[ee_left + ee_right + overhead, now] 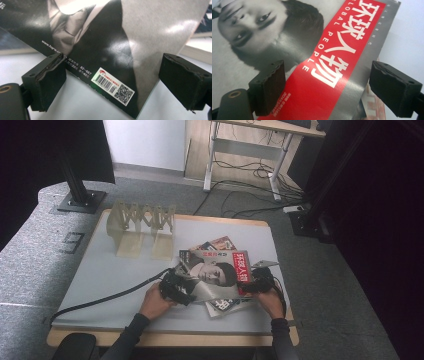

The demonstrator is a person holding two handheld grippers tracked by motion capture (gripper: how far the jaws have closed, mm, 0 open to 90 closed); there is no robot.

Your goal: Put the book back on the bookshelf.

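A glossy magazine [215, 272] lies on top of a loose pile near the front of the table [100, 270], its grey cover showing a portrait and a red band with white characters along one side. The paper is slick enough to throw back the room light in pale patches, and a white barcode sticker [112, 86] sits near one corner. The left gripper [176, 287] is at the magazine's left edge, its blunt black jaws spread wide with that corner lying between them, the rubbery pads worn and ragged at the rims. The right gripper [256, 281] is over the red band on the other side, jaws likewise parted and clamping nothing; whether either pad actually touches the paper is hard to tell from here. Other magazines [220, 243] poke out from under the top one, fanned at odd angles. Further back on the pale grey mat stands a beige folding rack [142, 222] with a zigzag, accordion-like frame, well apart from the pile. A black cable [110, 297] trails off the left gripper across the mat.
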